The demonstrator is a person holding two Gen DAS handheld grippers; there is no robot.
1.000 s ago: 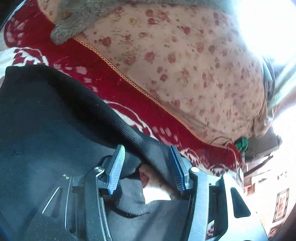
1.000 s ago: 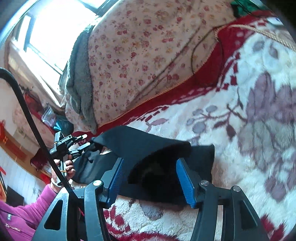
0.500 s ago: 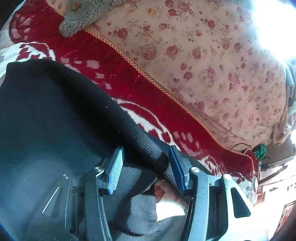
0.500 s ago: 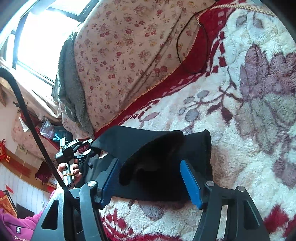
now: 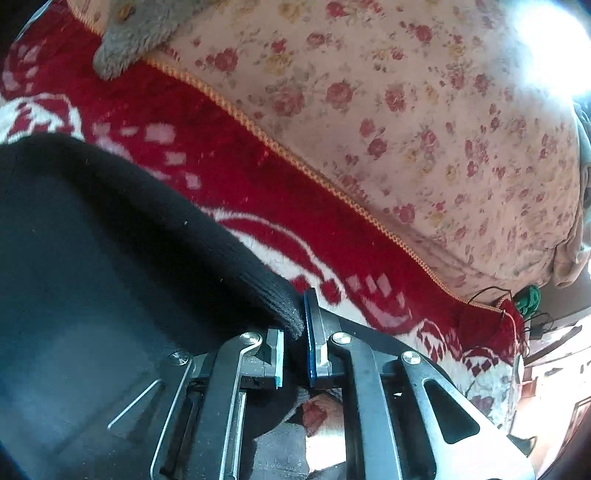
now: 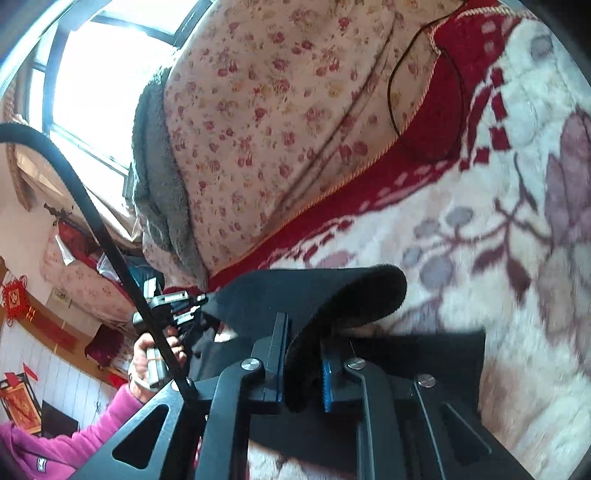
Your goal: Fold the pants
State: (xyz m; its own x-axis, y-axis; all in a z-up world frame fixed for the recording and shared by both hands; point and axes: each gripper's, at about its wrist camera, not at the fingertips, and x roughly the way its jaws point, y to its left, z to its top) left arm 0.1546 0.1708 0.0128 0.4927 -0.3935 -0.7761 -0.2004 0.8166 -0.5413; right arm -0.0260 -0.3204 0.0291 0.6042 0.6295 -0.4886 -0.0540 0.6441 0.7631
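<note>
Between the blue pads of the left gripper [image 5: 294, 347], in the left wrist view, a ribbed black hem of the pants [image 5: 110, 236] was clamped, the jaws drawn nearly together on the fabric. From the pinch that hem ran up and away to the left as a long dark ridge, and the rest of the black cloth filled the space left of and below the fingers. Ahead of the tongs and to their right lay the red and white plush blanket [image 5: 280, 206], and beyond its orange piping rose a floral quilt [image 5: 424, 110] with a grey fleece [image 5: 140, 33] at the far upper left.

Ahead of the right gripper [image 6: 303, 369], in the right wrist view, a rolled black edge of the pants [image 6: 332, 291] arched up and to the right, then dropped into the jaws, which were clenched on it. To the left of the tongs the cloth stretched toward the left gripper [image 6: 177, 306], held up by the person's hand [image 6: 147, 358] in a pink sleeve [image 6: 74, 435]. Right of the tongs the plush blanket [image 6: 480, 240] spread out.
</note>
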